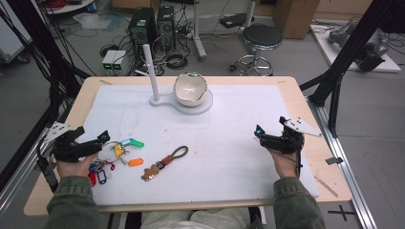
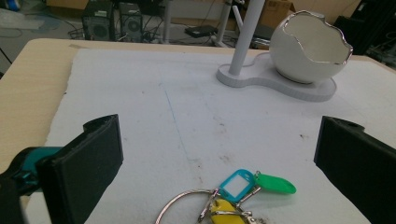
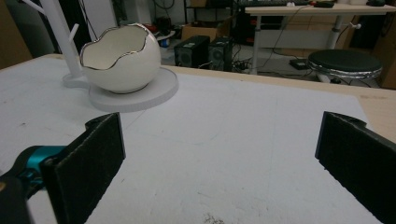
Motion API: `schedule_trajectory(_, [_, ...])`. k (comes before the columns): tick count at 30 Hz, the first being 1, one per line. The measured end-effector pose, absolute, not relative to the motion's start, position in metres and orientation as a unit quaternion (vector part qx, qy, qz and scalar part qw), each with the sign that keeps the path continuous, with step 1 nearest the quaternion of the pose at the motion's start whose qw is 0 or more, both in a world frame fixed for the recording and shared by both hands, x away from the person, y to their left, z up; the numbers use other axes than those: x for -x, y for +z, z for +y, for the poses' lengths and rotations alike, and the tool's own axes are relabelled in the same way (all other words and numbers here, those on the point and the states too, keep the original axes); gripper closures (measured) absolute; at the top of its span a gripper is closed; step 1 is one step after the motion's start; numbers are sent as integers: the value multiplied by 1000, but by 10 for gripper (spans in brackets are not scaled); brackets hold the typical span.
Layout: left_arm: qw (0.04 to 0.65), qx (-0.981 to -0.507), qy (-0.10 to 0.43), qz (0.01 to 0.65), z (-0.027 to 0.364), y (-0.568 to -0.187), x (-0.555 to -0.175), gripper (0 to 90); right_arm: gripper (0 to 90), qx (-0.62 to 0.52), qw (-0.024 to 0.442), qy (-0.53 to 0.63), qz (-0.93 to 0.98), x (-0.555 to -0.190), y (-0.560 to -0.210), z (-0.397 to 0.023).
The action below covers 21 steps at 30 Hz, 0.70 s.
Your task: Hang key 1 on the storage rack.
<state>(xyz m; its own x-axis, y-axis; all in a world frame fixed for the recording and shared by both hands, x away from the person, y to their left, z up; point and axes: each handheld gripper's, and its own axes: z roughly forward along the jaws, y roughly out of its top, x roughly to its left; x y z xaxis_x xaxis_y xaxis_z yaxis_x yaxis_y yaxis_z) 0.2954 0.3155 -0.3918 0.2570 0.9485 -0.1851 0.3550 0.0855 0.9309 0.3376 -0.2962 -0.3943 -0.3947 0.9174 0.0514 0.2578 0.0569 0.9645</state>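
The left tool [image 1: 90, 141] is hovering with its jaws spread wide and nothing between them, poised just above and behind a bunch of keys with coloured tags [image 1: 114, 157] lying on the white mat [image 1: 229, 143] that covers the counter [image 1: 305, 95]. In the left gripper view the bunch's metal ring [image 2: 187, 205], blue tag [image 2: 237, 185], green tag [image 2: 275, 183] and yellow tag [image 2: 224, 218] are sitting low between the two black pads, nearer the bottom edge than the pad tips. The right tool [image 1: 272, 138] is resting well apart at the far side of the mat, jaws likewise wide and holding nothing.

To take the bunch cleanly, the left tool is likely needing to dip forward and down so the pads straddle the ring or the knot where the tags join, not a single loose tag, which would leave the rest dangling and swinging.

The bunch is fanning out, not lying straight: from the high view, the green and blue tags are pointing right and slightly away from the person, an orange tag [image 1: 135, 162] is pointing right, and red and purple ones [image 1: 98, 177] are trailing toward the person. A separate brown leather key fob [image 1: 165, 163] is lying just beside it, its long axis running diagonally with the loop end toward the eggshell-shaped bowl [image 1: 190, 88] and post stand [image 1: 152, 71].
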Motion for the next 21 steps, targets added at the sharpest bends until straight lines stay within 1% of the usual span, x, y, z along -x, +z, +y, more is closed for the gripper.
schedule_trajectory(6, [514, -611, 285, 531, 311, -390, -295, 17, 5, -449, 309, 524, 655, -338, -395, -296])
schedule_trajectory(11, [518, -614, 282, 524, 306, -387, -294, 17, 5, -447, 311, 521, 657, -339, -395, -296])
schedule_trajectory(21, [517, -636, 270, 506, 286, -382, -295, 17, 4, -448, 308, 518, 660, -339, -396, -295])
